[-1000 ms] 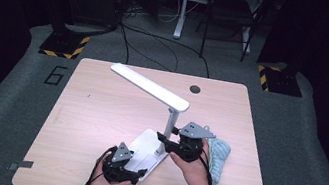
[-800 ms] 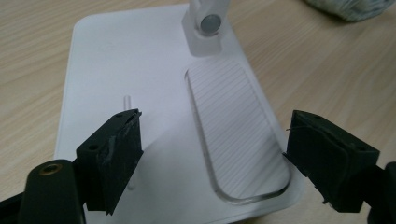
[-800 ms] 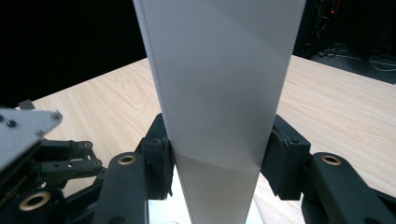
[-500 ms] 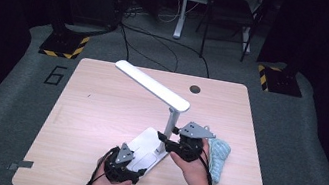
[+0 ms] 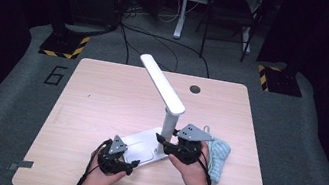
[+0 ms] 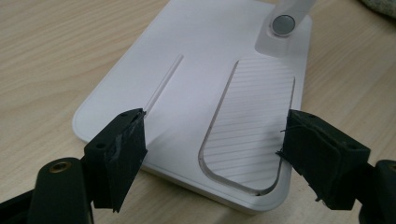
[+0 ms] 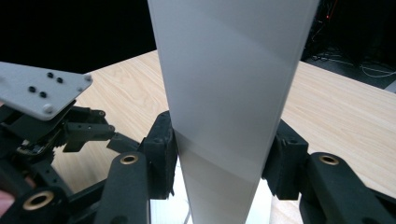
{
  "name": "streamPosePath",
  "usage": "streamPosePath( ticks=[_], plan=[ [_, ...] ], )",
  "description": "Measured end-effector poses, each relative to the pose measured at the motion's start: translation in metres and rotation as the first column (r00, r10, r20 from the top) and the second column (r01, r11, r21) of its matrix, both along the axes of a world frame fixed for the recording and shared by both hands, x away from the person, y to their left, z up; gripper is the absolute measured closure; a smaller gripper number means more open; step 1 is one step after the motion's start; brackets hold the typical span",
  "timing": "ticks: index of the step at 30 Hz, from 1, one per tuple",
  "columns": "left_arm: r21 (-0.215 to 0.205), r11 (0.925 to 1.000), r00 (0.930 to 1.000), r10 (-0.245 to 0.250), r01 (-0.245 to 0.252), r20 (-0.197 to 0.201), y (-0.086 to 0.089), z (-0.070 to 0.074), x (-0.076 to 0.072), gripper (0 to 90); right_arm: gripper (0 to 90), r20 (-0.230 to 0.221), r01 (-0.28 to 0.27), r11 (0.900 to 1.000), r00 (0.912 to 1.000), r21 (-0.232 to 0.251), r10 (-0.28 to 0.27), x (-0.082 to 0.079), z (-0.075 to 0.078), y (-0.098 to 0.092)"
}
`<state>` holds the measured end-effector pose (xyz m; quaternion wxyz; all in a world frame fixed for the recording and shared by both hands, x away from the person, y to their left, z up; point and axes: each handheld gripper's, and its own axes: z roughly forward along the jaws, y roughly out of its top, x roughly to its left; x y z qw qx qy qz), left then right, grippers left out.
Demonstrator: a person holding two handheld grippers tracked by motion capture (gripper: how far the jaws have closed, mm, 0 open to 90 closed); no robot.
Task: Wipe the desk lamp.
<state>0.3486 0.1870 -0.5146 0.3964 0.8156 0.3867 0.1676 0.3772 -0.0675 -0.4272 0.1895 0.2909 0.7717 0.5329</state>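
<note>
Painted on the grey floor (image 5: 9,97) to the left of the counter (image 5: 101,92), a big number 6 (image 5: 55,75) can be read. Yellow and black stripes (image 5: 61,45) are seen on a block at the far left of the floor, and more stripes at the far right. No words can be read on the lamp.

A white desk lamp (image 5: 167,123) is stood on the near middle of the wooden counter. Its flat base (image 6: 196,93) is shaped like a box lid with round corners. A thin groove is cut into the base, and a long patch with fine lines is set beside it. A round silver button (image 6: 284,24) is seen where the post meets the base. The post (image 7: 233,102) is flat, white and upright. The long lamp head (image 5: 161,83) is tipped up and away to the far left.

A blue-green cloth (image 5: 218,157) is left on the counter just to the right of the lamp.

The right gripper (image 5: 163,145) is held level by the right hand (image 5: 195,171), and the post is gripped low down. Both pads are pressed on the post's sides, so the jaws are shut part way on it.

The left gripper (image 5: 130,164) is held low by the left hand (image 5: 102,178) at the near left corner of the base. Its jaws have just been closed a little but are wide open. The base's near edge is seen between them, and nothing is gripped.
</note>
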Motion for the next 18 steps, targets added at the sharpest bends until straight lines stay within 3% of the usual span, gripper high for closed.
streamPosePath(
  ticks=[11, 12, 18],
  plan=[
    [-0.005, 0.9996, 0.9996, 0.028, -0.028, -0.005, 0.005, 0.0, 0.009, 23.6, 54.7, -0.034, -0.008, 0.999, 0.9994, 0.037, 0.009, -0.012, -0.001, -0.001],
    [-0.005, 0.9993, 0.9993, 0.038, -0.038, -0.003, 0.006, 0.0, 0.01, 23.6, 55.3, -0.021, -0.017, 0.999, 0.9996, 0.033, 0.017, -0.013, -0.001, -0.002],
    [-0.013, 0.9963, 0.9963, 0.085, -0.085, 0.002, 0.014, -0.001, 0.016, 25.3, 63.6, -0.064, -0.072, 0.994, 0.9949, 0.085, 0.077, -0.022, -0.002, -0.003]
  ],
)
